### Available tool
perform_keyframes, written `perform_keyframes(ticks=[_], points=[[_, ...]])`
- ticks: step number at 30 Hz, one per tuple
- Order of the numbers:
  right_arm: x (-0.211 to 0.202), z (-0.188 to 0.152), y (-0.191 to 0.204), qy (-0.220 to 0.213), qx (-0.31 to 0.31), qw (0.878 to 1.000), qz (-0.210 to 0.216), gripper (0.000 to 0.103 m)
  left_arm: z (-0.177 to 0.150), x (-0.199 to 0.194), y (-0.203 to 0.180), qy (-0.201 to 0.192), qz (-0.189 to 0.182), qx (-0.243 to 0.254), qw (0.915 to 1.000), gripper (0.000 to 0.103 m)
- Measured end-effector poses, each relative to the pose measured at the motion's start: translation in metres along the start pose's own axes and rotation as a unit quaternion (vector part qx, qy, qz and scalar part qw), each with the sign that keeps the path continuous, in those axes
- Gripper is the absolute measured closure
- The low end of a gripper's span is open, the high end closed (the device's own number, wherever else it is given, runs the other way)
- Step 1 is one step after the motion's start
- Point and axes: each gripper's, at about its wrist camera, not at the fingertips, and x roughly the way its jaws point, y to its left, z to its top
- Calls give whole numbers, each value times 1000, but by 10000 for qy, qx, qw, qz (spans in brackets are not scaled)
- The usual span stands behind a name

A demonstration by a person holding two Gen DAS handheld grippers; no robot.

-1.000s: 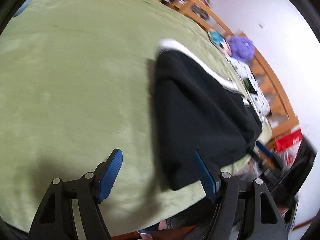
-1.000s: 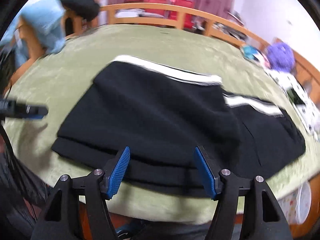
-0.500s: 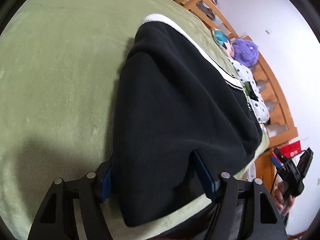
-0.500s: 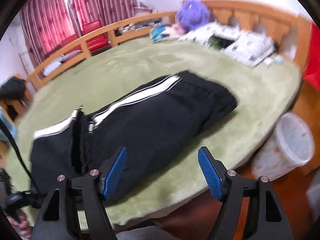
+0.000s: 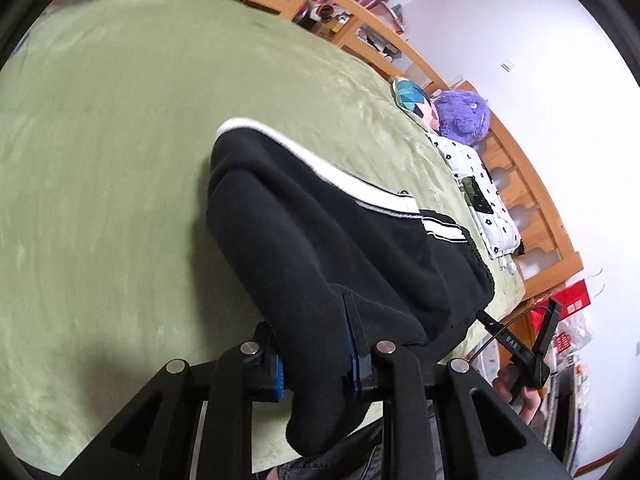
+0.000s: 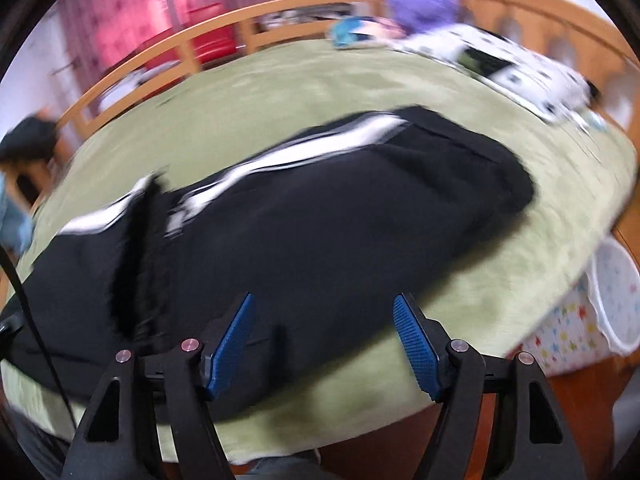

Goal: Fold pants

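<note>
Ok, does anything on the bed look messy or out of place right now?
Nothing is spilled or damaged. The black pants lie half folded on the green blanket, their near end bunched up and lifted between the closing pads of the left hand-held gripper. The right hand-held gripper hangs open above them.

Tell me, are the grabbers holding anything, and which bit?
The left gripper is closing on the black fleece pants, pinching their near end. The right gripper is open, holding nothing.

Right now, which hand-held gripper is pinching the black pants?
The left hand-held gripper: its blue pads are closing on the black pants with white stripes. The right hand-held gripper gapes with nothing between its pads.
</note>
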Motion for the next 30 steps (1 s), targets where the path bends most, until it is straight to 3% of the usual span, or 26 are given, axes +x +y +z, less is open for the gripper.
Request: perform_keyframes(ticks=[3,5,10,13,14,15,19,22,26,28,30], points=[[8,11,-48,-45,708,9975,-33,32,-2,3,3,83,179,43,9998,82],[12,16,-79,-90,1211,9924,187,32,-7,10,10,185,364,42,9992,82],[40,28,-116,-47,1802,9822,524,31,-30,32,31,555,727,-78,9958,75],[58,28,-127,50,2156,9719,944,31,-34,32,43,463,728,-167,9961,58],[63,28,-129,64,2251,9687,1048,31,-33,32,45,366,707,-154,9967,45],[67,28,-130,38,2303,9665,1131,29,-33,34,46,273,709,-118,9970,39],[81,34,-127,29,2319,9642,1289,27,-33,59,52,452,417,-325,9976,39],[93,42,-124,75,2241,9653,1342,25,-31,68,50,229,393,-373,9983,40],[103,47,-118,88,2213,9647,1426,23,-22,71,65,108,31,-773,9969,48],[103,49,-113,83,2123,9676,1363,25,-21,72,79,226,-248,-1099,9934,51],[103,49,-110,98,2062,9690,1357,35,-24,72,86,399,-299,-1226,9912,59]])
